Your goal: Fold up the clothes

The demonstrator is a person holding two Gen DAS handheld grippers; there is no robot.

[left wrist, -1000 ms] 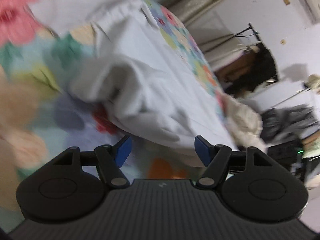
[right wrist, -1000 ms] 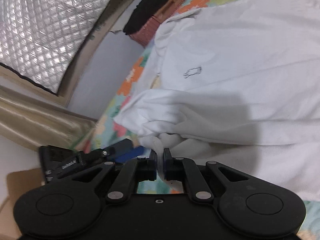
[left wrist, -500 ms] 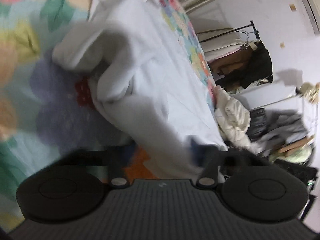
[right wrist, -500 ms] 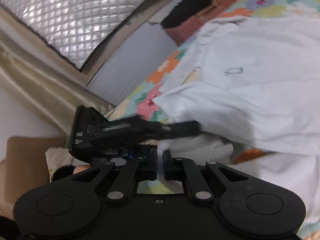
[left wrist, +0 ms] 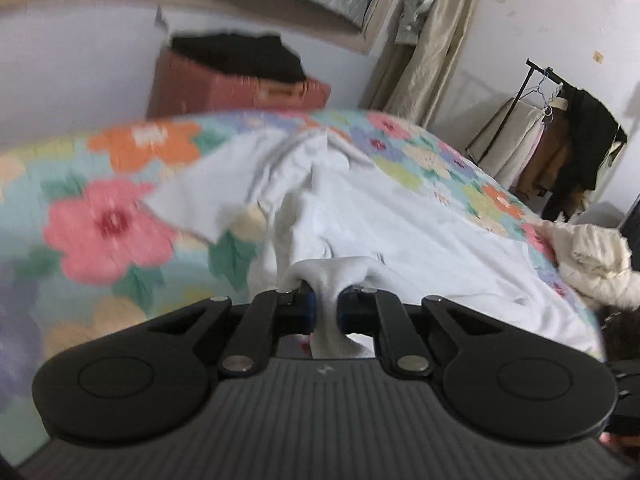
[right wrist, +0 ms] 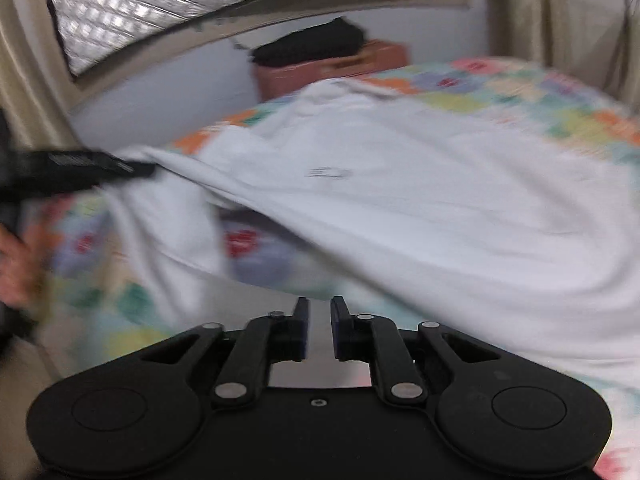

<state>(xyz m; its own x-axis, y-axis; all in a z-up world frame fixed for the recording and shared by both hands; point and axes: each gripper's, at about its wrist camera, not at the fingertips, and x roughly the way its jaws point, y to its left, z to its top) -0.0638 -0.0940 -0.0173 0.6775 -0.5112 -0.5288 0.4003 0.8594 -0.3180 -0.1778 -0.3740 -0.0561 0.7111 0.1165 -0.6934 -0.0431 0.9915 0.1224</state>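
Observation:
A white garment (left wrist: 380, 224) lies spread over a flowered bedspread (left wrist: 108, 216). In the left wrist view my left gripper (left wrist: 325, 305) is closing on a bunched fold of that white cloth, and the pads press it from both sides. The right wrist view shows the same garment (right wrist: 420, 200) lifted at its left edge, where the left gripper (right wrist: 148, 169) pulls it up. My right gripper (right wrist: 319, 322) is opening near the bed's front edge, with a narrow gap and nothing between its fingers.
A reddish box (left wrist: 224, 88) with dark clothing on top stands at the wall behind the bed. A clothes rack (left wrist: 560, 136) with hanging garments and a cream bundle (left wrist: 592, 260) are at the right. A hand (right wrist: 16, 264) shows at the left edge.
My left gripper went from wide open to shut on the cloth and rose with it. My right gripper let go of the white fold it held and its jaws parted.

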